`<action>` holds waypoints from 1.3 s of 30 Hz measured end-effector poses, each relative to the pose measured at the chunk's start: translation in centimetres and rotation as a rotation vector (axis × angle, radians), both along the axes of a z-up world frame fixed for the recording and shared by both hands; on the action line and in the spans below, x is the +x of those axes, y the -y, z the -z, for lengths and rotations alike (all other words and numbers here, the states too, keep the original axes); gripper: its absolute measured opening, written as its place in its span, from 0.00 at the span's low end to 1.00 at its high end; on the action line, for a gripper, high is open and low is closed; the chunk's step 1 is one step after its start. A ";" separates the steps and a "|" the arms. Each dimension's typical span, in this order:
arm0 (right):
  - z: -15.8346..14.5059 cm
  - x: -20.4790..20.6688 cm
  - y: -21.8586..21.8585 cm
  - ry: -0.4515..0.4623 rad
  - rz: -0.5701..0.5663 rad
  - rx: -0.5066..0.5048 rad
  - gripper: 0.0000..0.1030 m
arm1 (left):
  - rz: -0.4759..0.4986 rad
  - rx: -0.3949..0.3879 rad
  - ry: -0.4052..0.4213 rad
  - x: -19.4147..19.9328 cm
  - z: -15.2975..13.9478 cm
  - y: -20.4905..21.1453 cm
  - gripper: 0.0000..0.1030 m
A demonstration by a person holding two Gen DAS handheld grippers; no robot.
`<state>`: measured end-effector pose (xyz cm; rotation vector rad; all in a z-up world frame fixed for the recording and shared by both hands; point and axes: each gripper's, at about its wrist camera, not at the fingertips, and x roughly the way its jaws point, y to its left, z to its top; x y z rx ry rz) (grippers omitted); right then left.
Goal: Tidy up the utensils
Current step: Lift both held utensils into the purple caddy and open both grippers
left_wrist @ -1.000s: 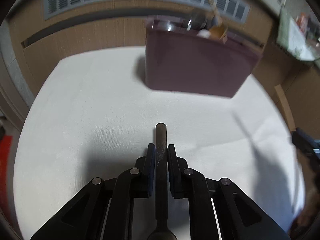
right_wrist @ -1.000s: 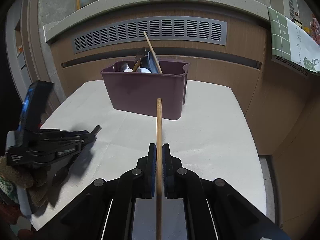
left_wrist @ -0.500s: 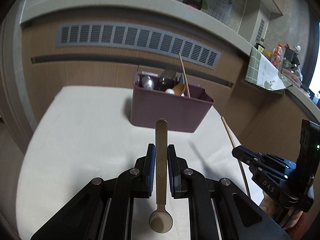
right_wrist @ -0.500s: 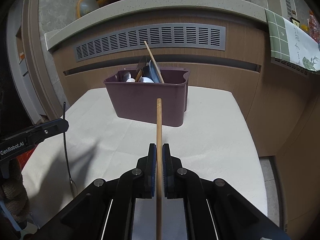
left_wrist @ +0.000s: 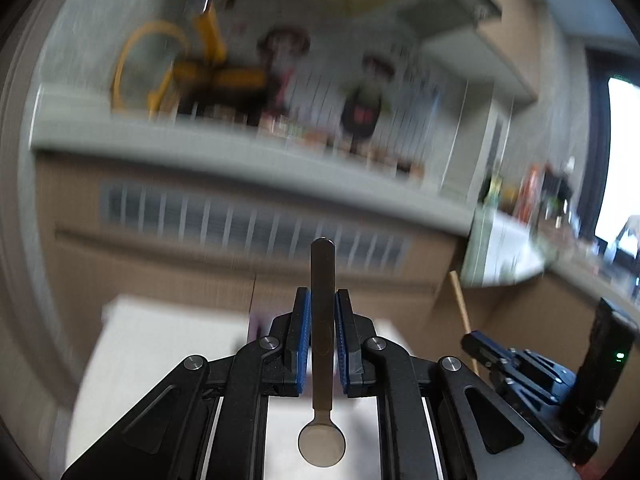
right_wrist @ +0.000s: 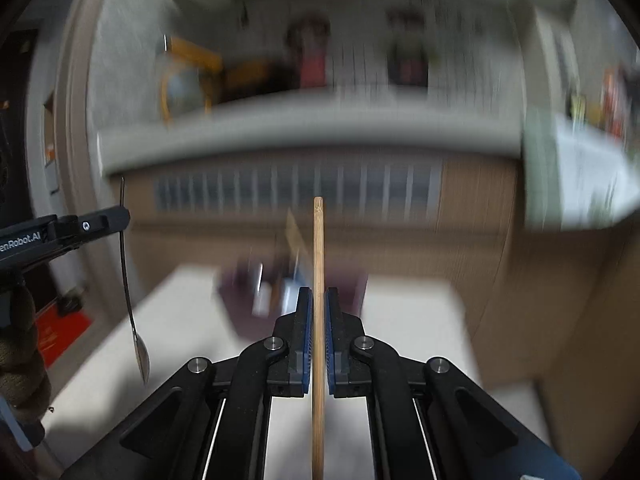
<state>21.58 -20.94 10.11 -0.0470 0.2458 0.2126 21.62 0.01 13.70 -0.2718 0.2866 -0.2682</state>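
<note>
Purple bin [right_wrist: 240, 300]: right view only

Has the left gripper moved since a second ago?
Yes. The left gripper, shut on the spoon, has tilted upward: the vent grille sits lower in view.

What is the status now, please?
Left gripper shut on spoon. Right gripper shut on chopstick. Purple bin ahead, blurred. Nothing blocking.
</note>
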 end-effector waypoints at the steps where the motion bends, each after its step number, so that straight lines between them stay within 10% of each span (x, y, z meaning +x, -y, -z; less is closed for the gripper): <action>1: -1.4 0.5 0.1 0.028 -0.004 0.010 0.05 | -0.005 -0.014 0.024 0.9 -1.1 -0.2 0.12; 7: -5.6 5.0 0.0 0.137 -0.049 0.087 0.05 | -0.091 -0.039 0.173 5.5 -2.2 -1.0 0.12; 23: 2.4 15.2 -1.9 0.088 0.032 0.178 0.05 | -0.087 -0.044 0.062 14.6 5.7 -1.1 0.12; 30: 6.6 13.6 -1.0 0.144 -0.107 0.156 0.08 | -0.012 -0.014 -0.027 15.1 10.1 0.3 0.14; 34: 8.3 11.0 -0.8 0.045 -0.106 0.072 0.09 | 0.040 -0.017 -0.127 14.2 11.9 0.4 0.36; 39: 8.9 6.6 1.2 -0.104 -0.096 0.127 0.18 | -0.061 0.009 -0.122 8.7 11.7 -0.1 0.36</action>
